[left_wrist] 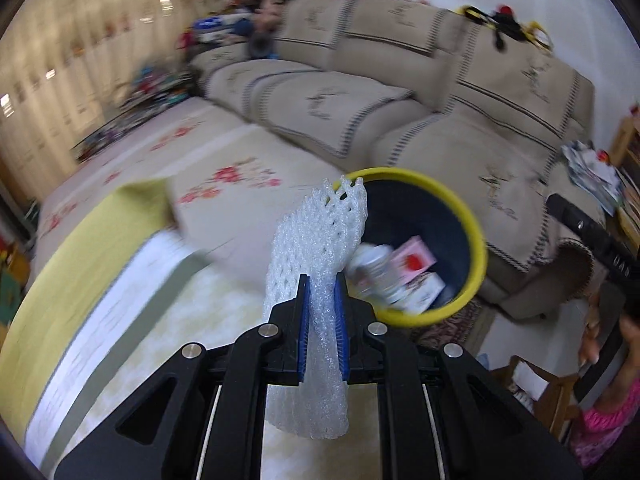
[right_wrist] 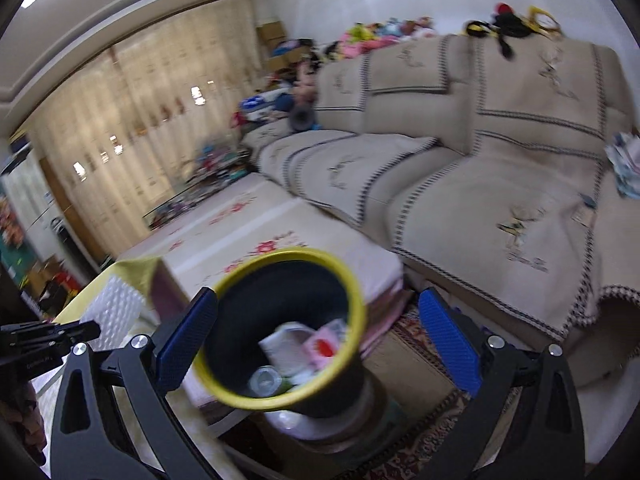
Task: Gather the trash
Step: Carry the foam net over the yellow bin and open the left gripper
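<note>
My left gripper [left_wrist: 322,280] is shut on a white foam net sleeve [left_wrist: 316,232], which sticks up past the fingertips and hangs down behind them. Just right of it stands a dark bin with a yellow rim [left_wrist: 404,173]; a pink carton [left_wrist: 412,258] and other packaging lie inside. In the right wrist view my right gripper [right_wrist: 318,342] is open and holds nothing. The bin [right_wrist: 356,300] stands beyond the gap between its blue pads [right_wrist: 448,344], with a clear bottle [right_wrist: 264,378] inside. The left gripper's body [right_wrist: 48,336] and the foam net [right_wrist: 112,308] show at the left edge.
A beige sofa [left_wrist: 440,92] runs behind the bin. A low table with a floral cloth [left_wrist: 224,184] and a yellow-green cover [left_wrist: 100,240] lies to the left. A person's pink sleeve [left_wrist: 604,420] and a wooden stool [left_wrist: 540,384] are at the right. A patterned rug [right_wrist: 424,420] lies underneath.
</note>
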Motion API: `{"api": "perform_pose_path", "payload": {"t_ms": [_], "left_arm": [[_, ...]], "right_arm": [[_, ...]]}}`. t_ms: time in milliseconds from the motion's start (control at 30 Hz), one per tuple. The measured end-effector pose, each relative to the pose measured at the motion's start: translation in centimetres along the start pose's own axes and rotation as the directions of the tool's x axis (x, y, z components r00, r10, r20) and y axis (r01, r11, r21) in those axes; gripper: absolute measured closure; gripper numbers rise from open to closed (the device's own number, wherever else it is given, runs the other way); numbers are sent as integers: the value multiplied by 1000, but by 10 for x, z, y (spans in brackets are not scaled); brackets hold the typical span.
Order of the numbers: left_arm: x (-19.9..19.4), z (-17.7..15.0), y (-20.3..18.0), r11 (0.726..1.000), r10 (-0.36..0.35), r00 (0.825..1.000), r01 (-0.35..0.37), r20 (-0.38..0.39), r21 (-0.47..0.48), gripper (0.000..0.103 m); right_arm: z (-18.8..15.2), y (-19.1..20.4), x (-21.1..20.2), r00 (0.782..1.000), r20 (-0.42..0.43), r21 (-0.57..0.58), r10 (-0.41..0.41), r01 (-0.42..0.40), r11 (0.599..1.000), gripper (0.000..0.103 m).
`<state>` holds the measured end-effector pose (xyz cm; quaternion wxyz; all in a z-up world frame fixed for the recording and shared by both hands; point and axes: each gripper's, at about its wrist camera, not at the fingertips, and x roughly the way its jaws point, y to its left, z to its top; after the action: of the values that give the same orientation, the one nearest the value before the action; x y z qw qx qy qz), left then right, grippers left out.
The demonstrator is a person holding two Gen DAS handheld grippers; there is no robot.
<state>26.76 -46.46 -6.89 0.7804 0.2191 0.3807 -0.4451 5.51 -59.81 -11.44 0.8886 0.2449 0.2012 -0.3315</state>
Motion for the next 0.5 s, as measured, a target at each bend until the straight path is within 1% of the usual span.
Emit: {"api": "perform_pose_path", "payload": {"t_ms": [100,167,300,367,433,467,500], "left_arm": [[33,30,-36,998,-48,998,49,-28,34,91],[55,46,-52,997,-62,997,64,-44,41,91],[101,73,-73,998,-60,996,63,-72,32,89],[122,80,-79,999,-44,995,46,-86,29,85],[139,84,-81,999,-10,996,13,-91,30,70],[148,83,-81,999,23,995,-20,-94,29,51],[150,82,-78,999,41,995,-39,-89,25,40]], "right_arm": [[2,-23,-1,1000,11,30,-28,28,999,7],[3,-35,-2,999,13,45,-33,32,998,7],[4,-47,-4,999,9,51,-31,31,998,7],[3,-50,-4,1000,4,53,-26,26,998,7],[1,-47,-6,1000,-1,51,-22,22,998,7],[0,-47,-6,1000,-3,51,-19,19,999,7],[1,-45,-7,1000,-7,50,-15,15,999,7]]}}
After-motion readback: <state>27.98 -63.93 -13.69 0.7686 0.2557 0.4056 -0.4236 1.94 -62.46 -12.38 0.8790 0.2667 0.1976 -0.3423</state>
